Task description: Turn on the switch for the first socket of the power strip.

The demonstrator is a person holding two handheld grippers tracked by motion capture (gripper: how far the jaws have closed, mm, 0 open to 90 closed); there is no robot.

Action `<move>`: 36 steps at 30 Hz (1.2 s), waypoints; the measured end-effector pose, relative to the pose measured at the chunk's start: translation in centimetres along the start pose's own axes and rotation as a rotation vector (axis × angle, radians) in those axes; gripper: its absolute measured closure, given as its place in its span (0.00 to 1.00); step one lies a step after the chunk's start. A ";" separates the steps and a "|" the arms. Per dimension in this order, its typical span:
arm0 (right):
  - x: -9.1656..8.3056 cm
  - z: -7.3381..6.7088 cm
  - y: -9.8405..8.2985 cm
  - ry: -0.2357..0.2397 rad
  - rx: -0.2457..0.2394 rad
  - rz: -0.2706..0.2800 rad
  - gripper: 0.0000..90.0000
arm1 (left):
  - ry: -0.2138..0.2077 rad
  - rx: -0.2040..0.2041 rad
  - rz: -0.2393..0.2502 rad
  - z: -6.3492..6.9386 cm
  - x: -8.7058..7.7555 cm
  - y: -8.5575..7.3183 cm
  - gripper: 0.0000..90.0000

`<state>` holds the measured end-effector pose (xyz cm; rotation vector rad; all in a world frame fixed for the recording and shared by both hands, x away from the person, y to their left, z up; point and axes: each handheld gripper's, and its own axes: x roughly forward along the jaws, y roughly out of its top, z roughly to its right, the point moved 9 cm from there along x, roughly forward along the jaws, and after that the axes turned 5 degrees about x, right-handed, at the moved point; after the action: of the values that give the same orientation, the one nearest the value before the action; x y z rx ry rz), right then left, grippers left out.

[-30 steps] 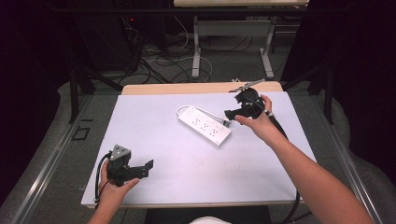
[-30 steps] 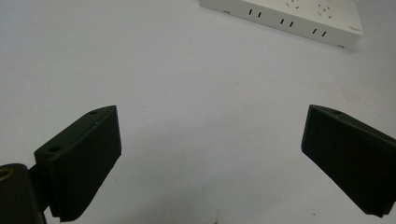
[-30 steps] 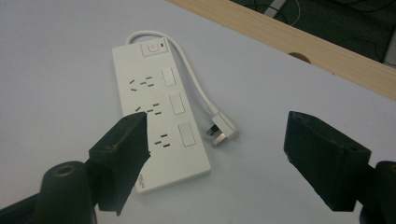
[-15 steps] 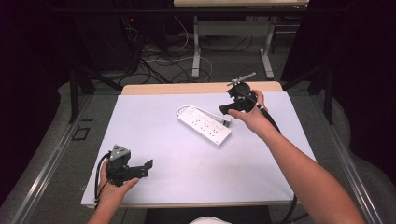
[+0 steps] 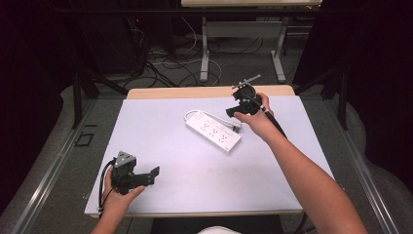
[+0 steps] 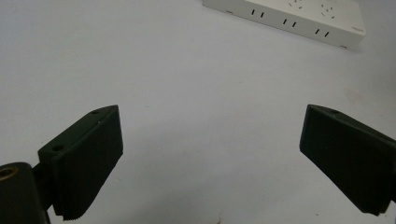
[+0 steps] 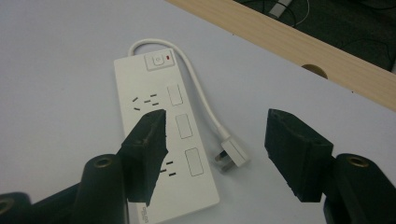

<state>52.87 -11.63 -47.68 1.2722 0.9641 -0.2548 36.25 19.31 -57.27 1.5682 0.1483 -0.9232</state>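
Bright tabletop, dark surroundings, soft focus

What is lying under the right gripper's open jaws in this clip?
Below the right gripper, jaws apart, lie the white power strip and its plug on the white table. The left-hand jaw covers part of the strip's sockets, so that stretch cannot be seen.

One white power strip point(image 5: 213, 131) lies on the table point(image 5: 170, 126), with one cord point(image 7: 204, 100) ending in one plug point(image 7: 233, 155). Two grippers: the left gripper point(image 5: 146, 176) near left, the right gripper point(image 5: 234, 111) far right.
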 end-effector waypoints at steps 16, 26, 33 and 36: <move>2.0 0.1 0.4 0.002 0.032 0.002 0.49 | -0.003 -0.004 0.001 -0.1 0.0 0.0 0.07; 3.2 -0.4 0.9 0.003 0.026 0.001 0.55 | -0.009 -0.011 -0.005 -0.1 0.0 -0.1 0.07; 4.1 -1.3 1.1 0.011 0.019 -0.006 0.59 | -0.006 -0.009 -0.002 -0.2 0.0 -0.1 0.07; 4.6 -1.6 1.1 0.004 0.015 -0.011 0.61 | -0.005 -0.011 -0.001 -0.2 0.0 -0.1 0.07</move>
<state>55.64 -8.35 -50.22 1.2814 0.9743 -0.2690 36.29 19.51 -57.38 1.5555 0.1502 -0.9259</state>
